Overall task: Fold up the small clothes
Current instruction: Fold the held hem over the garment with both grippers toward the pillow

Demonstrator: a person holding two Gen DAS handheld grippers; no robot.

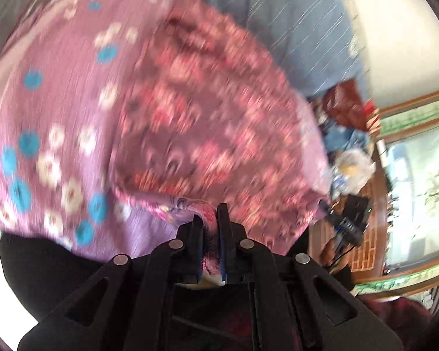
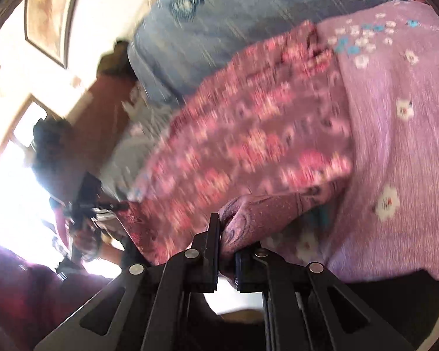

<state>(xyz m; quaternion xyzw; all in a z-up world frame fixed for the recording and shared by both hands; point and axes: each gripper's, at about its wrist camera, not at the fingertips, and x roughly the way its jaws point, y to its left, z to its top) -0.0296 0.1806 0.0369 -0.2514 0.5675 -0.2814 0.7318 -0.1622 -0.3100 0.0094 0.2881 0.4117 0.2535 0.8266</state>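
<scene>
A small pink-and-maroon patterned garment (image 1: 213,122) hangs spread out over a purple floral bedsheet (image 1: 52,111), blurred by motion. My left gripper (image 1: 210,219) is shut on the garment's near edge. In the right wrist view the same garment (image 2: 248,146) stretches from my right gripper (image 2: 226,234), which is shut on a bunched edge of it, towards the left gripper (image 2: 102,213) holding the other corner at the lower left. The sheet (image 2: 395,131) lies to the right.
A blue striped blanket or mattress (image 1: 292,14) lies beyond the sheet, also in the right wrist view (image 2: 234,14). Cluttered items and a dark device (image 1: 351,213) sit on a wooden surface to the right. A window (image 2: 11,175) is bright at left.
</scene>
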